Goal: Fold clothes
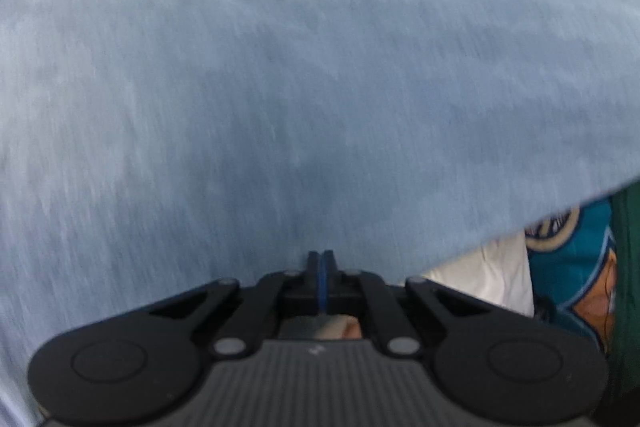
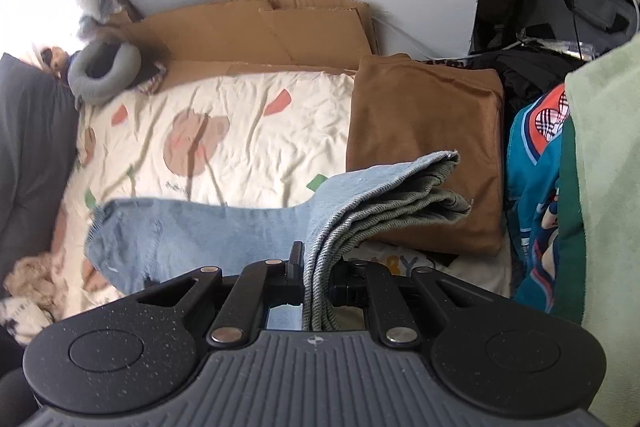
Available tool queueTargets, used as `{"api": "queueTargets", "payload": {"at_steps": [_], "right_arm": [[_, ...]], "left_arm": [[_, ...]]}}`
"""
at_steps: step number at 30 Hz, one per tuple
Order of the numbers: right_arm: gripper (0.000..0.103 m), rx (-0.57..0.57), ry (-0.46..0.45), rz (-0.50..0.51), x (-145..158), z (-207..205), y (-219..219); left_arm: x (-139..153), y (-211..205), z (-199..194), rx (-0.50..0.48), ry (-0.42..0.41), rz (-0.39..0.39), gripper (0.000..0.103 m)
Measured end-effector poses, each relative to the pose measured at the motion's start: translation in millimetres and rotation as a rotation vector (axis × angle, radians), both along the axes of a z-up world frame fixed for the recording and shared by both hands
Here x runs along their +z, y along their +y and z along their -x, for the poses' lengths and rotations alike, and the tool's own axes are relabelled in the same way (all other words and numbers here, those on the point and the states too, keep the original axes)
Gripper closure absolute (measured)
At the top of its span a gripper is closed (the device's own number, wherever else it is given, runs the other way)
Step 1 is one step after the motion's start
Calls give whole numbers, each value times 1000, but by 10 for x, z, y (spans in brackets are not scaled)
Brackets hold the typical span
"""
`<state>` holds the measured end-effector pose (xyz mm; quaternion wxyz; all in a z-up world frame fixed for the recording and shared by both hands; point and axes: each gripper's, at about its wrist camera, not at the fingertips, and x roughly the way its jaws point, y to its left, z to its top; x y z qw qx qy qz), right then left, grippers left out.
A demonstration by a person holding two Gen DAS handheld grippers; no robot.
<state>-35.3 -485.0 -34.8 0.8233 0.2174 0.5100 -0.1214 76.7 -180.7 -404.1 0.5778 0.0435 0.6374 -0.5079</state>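
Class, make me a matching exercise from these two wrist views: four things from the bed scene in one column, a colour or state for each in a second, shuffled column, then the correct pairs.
Column one:
1. folded brown garment
2. right gripper
3. neck pillow
4. left gripper

Column two:
A. grey, ring-shaped, at the bed's far edge
B. shut with nothing showing between its fingers
C. lying flat on the patterned sheet
D. clamped on bunched layers of blue cloth

Pairs: 1-C, 2-D, 3-A, 4-B
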Motion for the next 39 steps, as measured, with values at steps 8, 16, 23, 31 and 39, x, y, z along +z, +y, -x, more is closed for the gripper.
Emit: {"api": "queueTargets", "payload": {"at_steps": [8, 16, 23, 31, 39], "right_arm": [[94, 17, 15, 10, 78, -106, 59], [94, 47, 44, 16, 54, -314, 139], [94, 66, 66, 30, 82, -498, 195], [94, 93, 124, 64, 171, -783, 355], [94, 150, 153, 100, 370, -1185, 625]], "left_arm": [[-3, -456, -494, 47, -42, 55, 102], [-30, -981, -874, 77, -96, 107, 102], [-164, -1095, -977, 110, -175, 119, 101], [-39, -1094, -999, 90, -215, 165, 67], [426, -309, -1019, 130, -315, 264, 36]]}}
